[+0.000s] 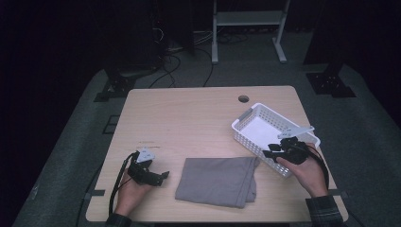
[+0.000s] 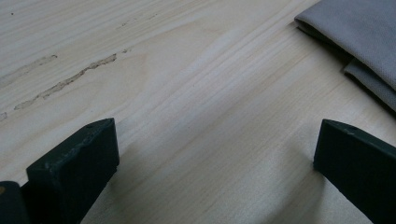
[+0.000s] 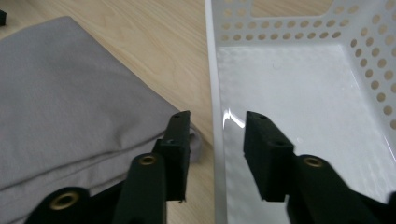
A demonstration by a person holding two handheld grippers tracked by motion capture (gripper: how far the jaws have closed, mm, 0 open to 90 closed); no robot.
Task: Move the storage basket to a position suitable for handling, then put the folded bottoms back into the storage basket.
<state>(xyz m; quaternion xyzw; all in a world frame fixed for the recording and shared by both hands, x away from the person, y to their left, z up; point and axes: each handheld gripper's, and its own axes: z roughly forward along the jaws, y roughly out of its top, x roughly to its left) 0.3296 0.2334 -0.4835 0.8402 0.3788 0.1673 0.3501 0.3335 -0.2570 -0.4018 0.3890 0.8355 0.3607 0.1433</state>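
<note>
In the high view, a white perforated basket [image 1: 265,128] is seen near the right edge of the bench [image 1: 189,113], set at an angle. A folded grey cloth [image 1: 217,180] lies near the front edge, about midway along it, its right corner just beside the basket's near wall. The right gripper [image 1: 270,152] is held at that near wall by the right hand [image 1: 307,172]. The left gripper [image 1: 161,176] is held low over the bench near the front-left corner by the left hand [image 1: 132,189], pointed toward the cloth and apart from it.

In the left gripper view, the jaws are seen wide apart with bare bench [image 2: 196,93] between them; the cloth [image 2: 359,32] is seen at the upper right, untouched.

In the right gripper view, the jaws are seen partly apart, astride the basket's [image 3: 299,93] thin white wall: one jaw is placed outside, over the cloth's [image 3: 70,93] corner, the other inside the basket. A gap is seen on each side of the wall, so nothing is clamped.
</note>
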